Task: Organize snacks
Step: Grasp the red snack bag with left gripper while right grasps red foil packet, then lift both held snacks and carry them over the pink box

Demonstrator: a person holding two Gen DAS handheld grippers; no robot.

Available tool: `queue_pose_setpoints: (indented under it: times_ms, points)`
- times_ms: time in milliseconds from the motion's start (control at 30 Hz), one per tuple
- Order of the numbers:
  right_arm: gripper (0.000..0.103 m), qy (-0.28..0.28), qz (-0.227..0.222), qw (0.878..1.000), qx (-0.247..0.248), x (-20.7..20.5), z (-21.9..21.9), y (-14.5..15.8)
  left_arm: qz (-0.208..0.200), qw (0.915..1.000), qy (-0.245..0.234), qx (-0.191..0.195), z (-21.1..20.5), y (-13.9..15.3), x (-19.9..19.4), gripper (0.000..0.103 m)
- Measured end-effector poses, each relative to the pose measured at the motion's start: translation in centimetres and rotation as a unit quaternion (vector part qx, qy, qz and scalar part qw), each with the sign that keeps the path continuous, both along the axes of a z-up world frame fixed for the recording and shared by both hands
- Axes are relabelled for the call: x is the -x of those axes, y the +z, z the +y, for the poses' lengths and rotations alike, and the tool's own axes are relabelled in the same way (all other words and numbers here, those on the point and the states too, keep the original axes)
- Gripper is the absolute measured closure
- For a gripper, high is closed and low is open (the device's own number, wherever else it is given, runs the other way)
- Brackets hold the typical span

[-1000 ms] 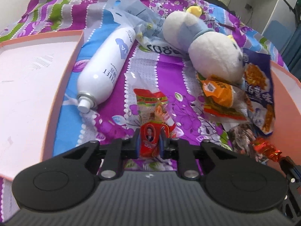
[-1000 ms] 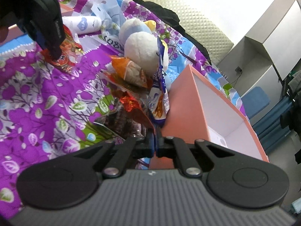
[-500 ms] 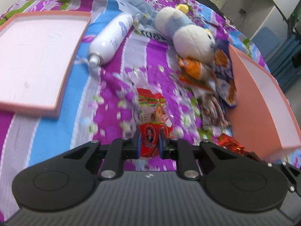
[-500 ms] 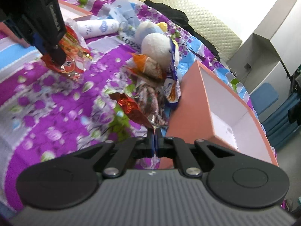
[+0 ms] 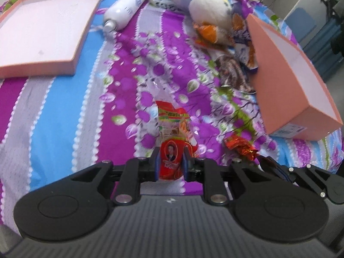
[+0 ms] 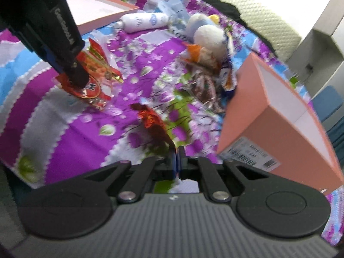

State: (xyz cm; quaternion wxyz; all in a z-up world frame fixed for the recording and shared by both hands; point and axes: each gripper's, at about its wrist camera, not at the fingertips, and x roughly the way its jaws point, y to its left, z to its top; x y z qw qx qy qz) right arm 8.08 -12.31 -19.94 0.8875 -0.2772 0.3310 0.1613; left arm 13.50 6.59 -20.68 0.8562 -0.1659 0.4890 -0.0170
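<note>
Both tongs tilt steeply down over the bed (image 5: pixel 64 107). The left tongs (image 5: pixel 171 165) pinch the red snack packet (image 5: pixel 174 129) by its lower end, jaws easing apart. The right tongs (image 6: pixel 176 161) are closed on the tail of a red foil candy (image 6: pixel 150 116). An open pink box (image 5: pixel 286 73) sits right, its lid (image 5: pixel 43 25) left, a plush toy (image 5: pixel 206 10) and white bottle (image 5: pixel 126 6) behind.

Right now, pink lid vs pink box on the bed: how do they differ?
The lid is shallow and lies flat, open side up, far left by the white bottle. The box is deeper, sits at the right by the snack pile, and carries a barcode label on its end. Both are pink outside, white inside and hold nothing visible.
</note>
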Motion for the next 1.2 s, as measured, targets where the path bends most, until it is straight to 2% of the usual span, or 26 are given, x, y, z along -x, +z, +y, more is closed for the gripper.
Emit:
queue_pose_setpoints:
  times_ms: [133, 200, 267, 300, 333, 400, 433, 467, 500, 733, 867, 1100, 1167, 1200]
  points:
    - [0.096, 0.011, 0.020, 0.999, -0.025, 0.1, 0.1, -0.1, 0.011, 0.9997, 0.009, -0.018, 0.7, -0.3, 0.1, 0.077]
    - [0.094, 0.012, 0.030, 0.999, -0.039, 0.1, 0.0, -0.1, 0.023, 0.9995, 0.008, -0.022, 1.1, -0.5, -0.1, 0.067]
    - [0.087, 0.014, 0.037, 0.998, -0.057, 0.2, -0.3, 0.0, 0.028, 0.9992, 0.011, -0.025, 1.3, -0.6, -0.1, 0.043]
    - [0.086, 0.017, 0.040, 0.997, -0.065, 0.2, -0.4, 0.1, 0.031, 0.9992, 0.010, -0.025, 1.5, -0.6, -0.1, 0.037]
    - [0.078, 0.022, 0.045, 0.996, -0.077, 0.2, -0.5, 0.1, 0.032, 0.9992, 0.010, -0.024, 1.5, -0.7, -0.1, 0.029]
    - [0.060, 0.027, 0.053, 0.993, -0.100, 0.1, -0.8, 0.2, 0.034, 0.9993, 0.005, -0.014, 1.5, -0.8, 0.0, 0.026]
    - [0.044, 0.028, 0.056, 0.992, -0.113, 0.1, -0.9, 0.2, 0.035, 0.9993, 0.003, -0.011, 1.4, -0.8, 0.0, 0.023]
    - [0.033, 0.028, 0.057, 0.990, -0.126, 0.1, -1.1, 0.2, 0.034, 0.9994, 0.001, -0.009, 1.3, -0.8, -0.1, 0.020]
    - [0.031, 0.028, 0.058, 0.988, -0.139, -0.1, -1.2, 0.2, 0.031, 0.9995, 0.001, -0.009, 1.2, -0.9, -0.1, 0.019]
    - [0.030, 0.014, 0.065, 0.977, -0.203, -2.0, -2.5, -0.2, 0.026, 0.9996, 0.001, 0.013, 0.8, -1.6, -1.1, 0.016]
    - [0.030, 0.027, 0.089, 0.970, -0.225, -3.3, -2.6, -0.8, 0.027, 0.9996, 0.000, -0.002, 0.3, -2.4, -1.9, 0.014]
    - [0.032, 0.048, 0.080, 0.977, -0.192, -3.5, -1.1, -2.1, 0.022, 0.9993, -0.011, -0.028, -0.7, -2.8, -3.0, 0.009]
    - [0.040, 0.049, 0.078, 0.978, -0.184, -3.5, -1.0, -2.4, 0.027, 0.9985, -0.019, -0.045, -1.3, -3.0, -3.2, 0.009]
    - [0.040, 0.051, 0.078, 0.978, -0.185, -3.5, -1.0, -2.3, 0.027, 0.9980, -0.023, -0.053, -1.5, -3.0, -3.3, 0.009]
